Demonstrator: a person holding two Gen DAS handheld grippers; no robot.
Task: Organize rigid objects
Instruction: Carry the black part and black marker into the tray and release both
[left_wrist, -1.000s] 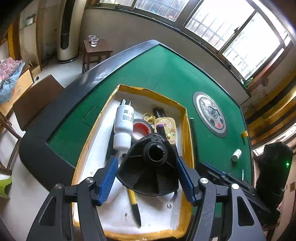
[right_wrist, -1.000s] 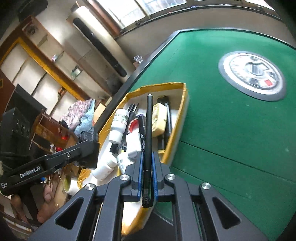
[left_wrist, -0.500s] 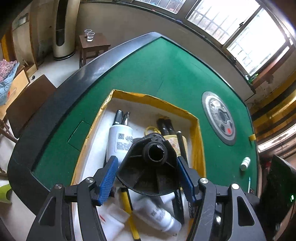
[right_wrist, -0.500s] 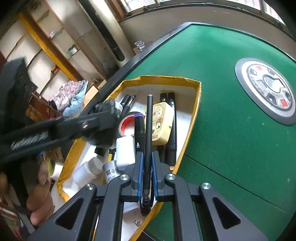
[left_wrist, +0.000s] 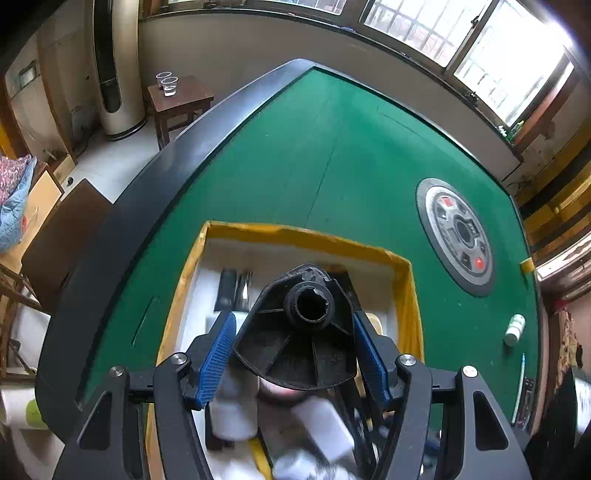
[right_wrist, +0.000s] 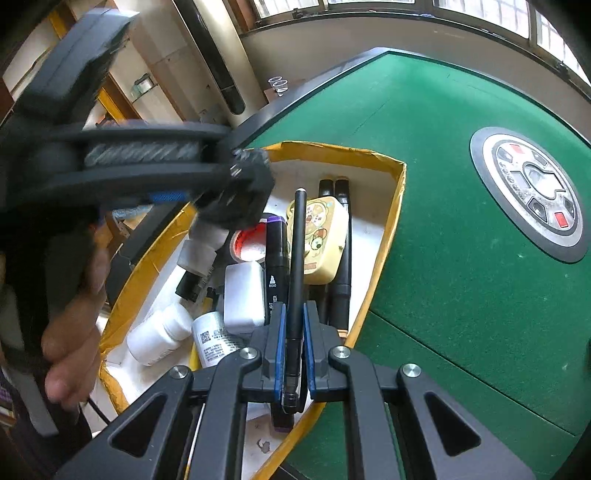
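On my left gripper (left_wrist: 295, 354) the blue pads (left_wrist: 216, 356) press both flanks of a black fan-shaped plastic part (left_wrist: 301, 339), so it is clamped on that piece, which sits squarely between the fingers with its round hub facing the camera. It hangs over the yellow-edged box (left_wrist: 306, 236) on the green table (left_wrist: 295, 155).

My right gripper (right_wrist: 293, 347) is closed tight on a thin black rod (right_wrist: 297, 266); the rod runs straight out from between the pads and points away over the right half of the box.

The left view hides most of the box behind the held part, and what shows below is blurred. The right view lays the contents open: a cream cartoon case (right_wrist: 321, 240) just right of the rod, a black marker (right_wrist: 276, 258) just left of it, red-centred tape (right_wrist: 249, 245), a white block (right_wrist: 243, 295) and white bottles (right_wrist: 159, 338) nearer. Only the left view shows a small white bottle (left_wrist: 514, 329) on the felt, well right of the box.
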